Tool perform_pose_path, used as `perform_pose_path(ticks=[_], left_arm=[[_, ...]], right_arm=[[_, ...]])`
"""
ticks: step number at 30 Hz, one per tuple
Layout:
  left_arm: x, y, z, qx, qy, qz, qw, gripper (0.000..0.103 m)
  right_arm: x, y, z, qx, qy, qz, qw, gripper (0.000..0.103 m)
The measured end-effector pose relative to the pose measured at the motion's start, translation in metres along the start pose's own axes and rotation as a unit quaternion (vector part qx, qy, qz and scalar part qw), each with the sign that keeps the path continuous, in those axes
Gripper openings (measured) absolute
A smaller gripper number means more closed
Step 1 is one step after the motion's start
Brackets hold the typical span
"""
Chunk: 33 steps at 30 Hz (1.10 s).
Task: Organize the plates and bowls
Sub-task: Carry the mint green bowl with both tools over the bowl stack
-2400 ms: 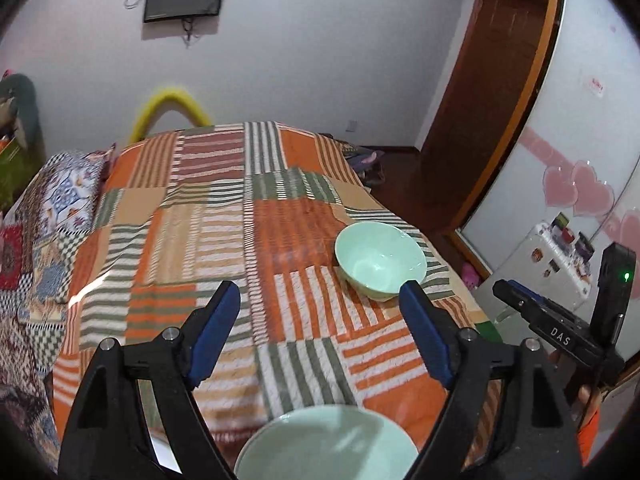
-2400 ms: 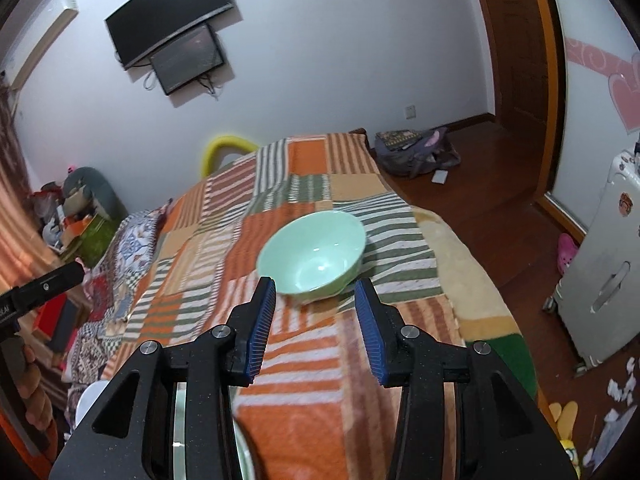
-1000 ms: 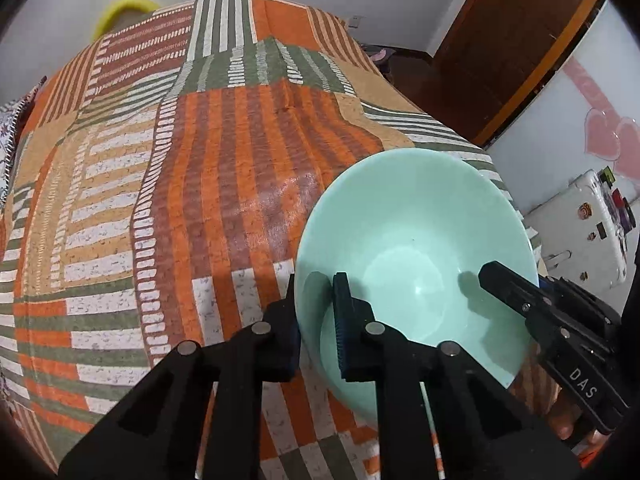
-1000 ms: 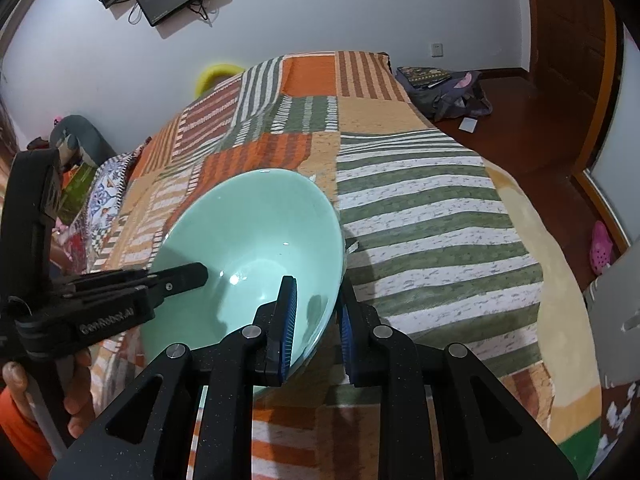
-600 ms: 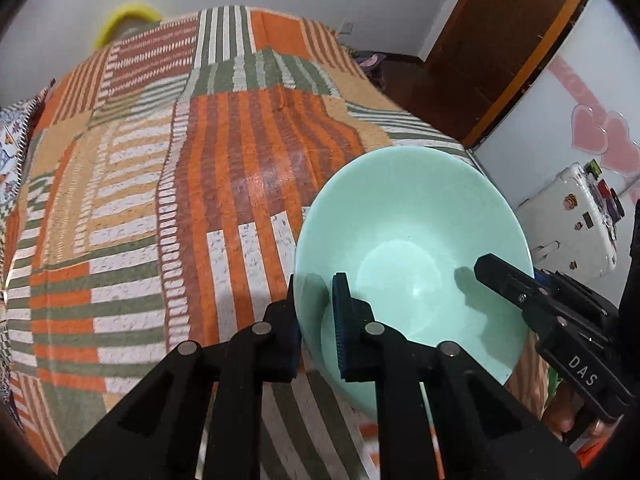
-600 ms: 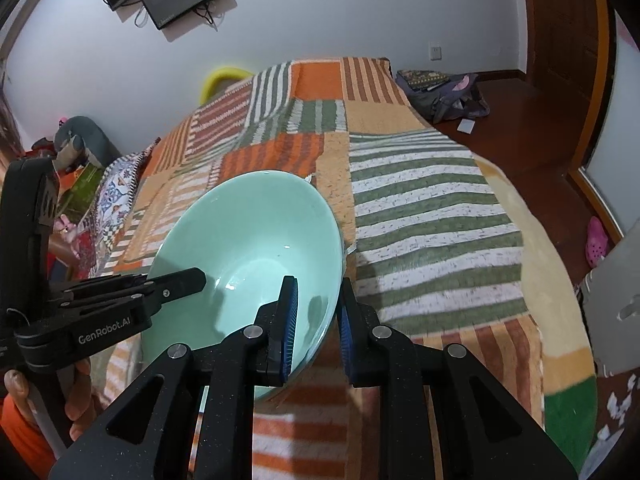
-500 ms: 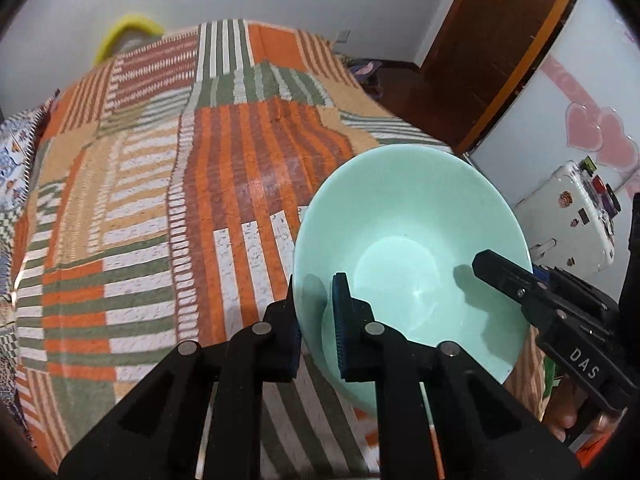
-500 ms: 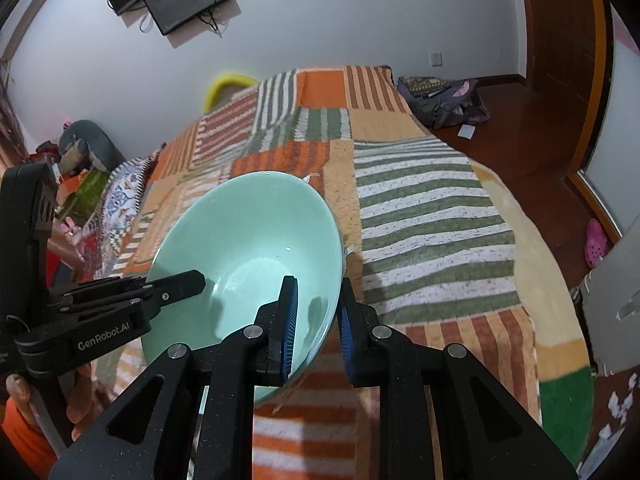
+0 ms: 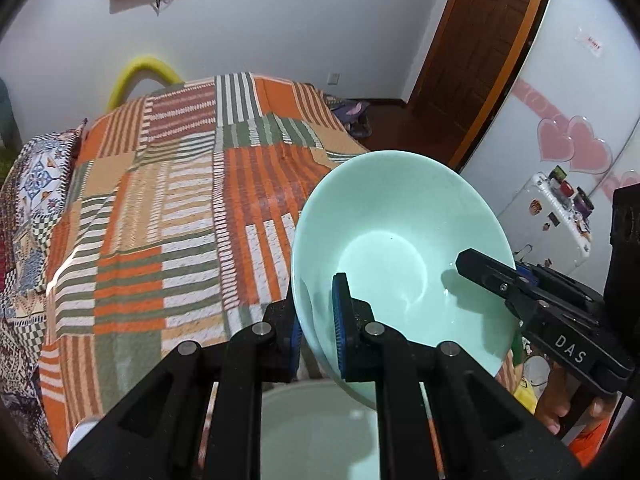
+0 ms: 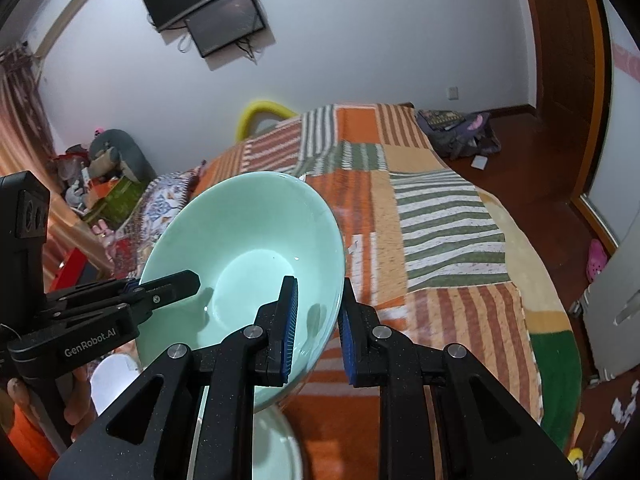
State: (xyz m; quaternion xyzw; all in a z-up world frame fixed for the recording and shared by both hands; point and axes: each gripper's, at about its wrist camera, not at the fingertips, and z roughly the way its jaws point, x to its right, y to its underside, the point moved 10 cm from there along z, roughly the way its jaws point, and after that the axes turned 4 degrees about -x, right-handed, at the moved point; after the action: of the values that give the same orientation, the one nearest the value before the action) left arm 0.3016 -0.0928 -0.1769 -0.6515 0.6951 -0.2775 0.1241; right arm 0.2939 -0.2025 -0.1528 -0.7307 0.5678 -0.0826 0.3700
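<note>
A pale green bowl hangs tilted in the air above the striped patchwork bed cover. My left gripper is shut on the bowl's near-left rim, one pad inside and one outside. My right gripper is shut on the opposite rim in the same way. Each gripper shows in the other's view, the right gripper and the left gripper. A second pale green dish lies just below the held bowl, partly hidden by the fingers.
A white round object lies at the lower left by a person's hand. To the right stand a white cabinet and a wooden door. A backpack lies on the floor beyond the bed's far corner.
Both grippers have lifted the bowl off the bed cover and drawn it back toward the near edge. The second green dish has come into view beneath it.
</note>
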Motion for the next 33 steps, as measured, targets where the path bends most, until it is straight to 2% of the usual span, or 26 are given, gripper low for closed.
perform_pose_path(ticks=[10, 17, 33], left_arm=[[-0.027, 0.044, -0.061, 0.021, -0.015, -0.017, 0.9995, 0.013], [-0.061, 0.086, -0.092, 0.029, -0.052, -0.035, 0.9976, 0.013], [-0.151, 0.152, -0.129, 0.035, -0.087, -0.123, 0.9880, 0.013]], right_arm=[[-0.051, 0.023, 0.002, -0.007, -0.033, -0.028, 0.999, 0.018], [-0.089, 0.042, 0.013, -0.026, -0.063, -0.054, 0.996, 0.018], [-0.182, 0.094, 0.042, -0.074, -0.113, -0.126, 0.983, 0.018]])
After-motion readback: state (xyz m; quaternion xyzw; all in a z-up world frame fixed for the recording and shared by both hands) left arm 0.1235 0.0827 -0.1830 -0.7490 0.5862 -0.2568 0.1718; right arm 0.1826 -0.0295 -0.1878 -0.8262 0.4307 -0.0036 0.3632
